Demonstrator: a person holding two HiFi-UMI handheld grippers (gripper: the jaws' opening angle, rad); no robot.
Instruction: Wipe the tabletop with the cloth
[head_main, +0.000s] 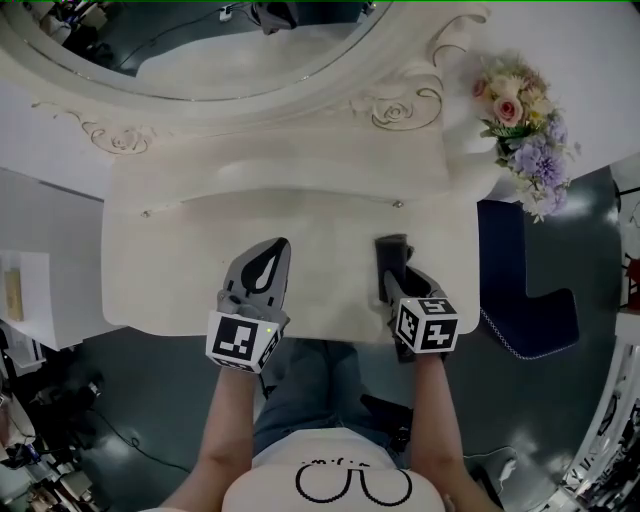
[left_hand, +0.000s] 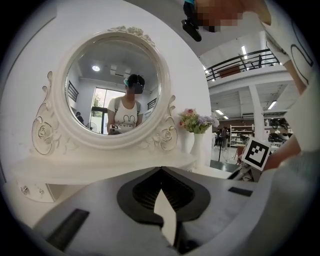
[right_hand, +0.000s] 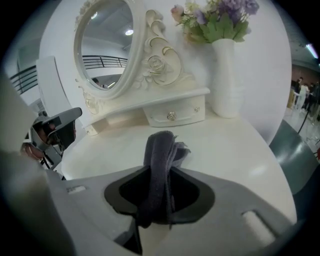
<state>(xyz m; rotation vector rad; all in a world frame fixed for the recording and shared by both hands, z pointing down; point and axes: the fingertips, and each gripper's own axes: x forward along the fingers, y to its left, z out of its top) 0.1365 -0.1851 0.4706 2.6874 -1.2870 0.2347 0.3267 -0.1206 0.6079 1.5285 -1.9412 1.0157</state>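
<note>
A dark grey cloth (right_hand: 161, 145) is bunched upright between the jaws of my right gripper (right_hand: 161, 172), which is shut on it. In the head view this gripper (head_main: 394, 248) sits low over the front right of the white tabletop (head_main: 320, 215), with the cloth (head_main: 392, 268) showing as a dark strip between its jaws. My left gripper (head_main: 278, 246) hovers over the front left of the table. It is shut, jaw tips meeting, with nothing held (left_hand: 161, 169).
An oval mirror in a carved white frame (head_main: 200, 60) stands at the back above a low drawer shelf (head_main: 270, 175). A white vase of flowers (head_main: 520, 120) stands at the back right corner. A dark blue seat (head_main: 530, 300) is on the floor to the right.
</note>
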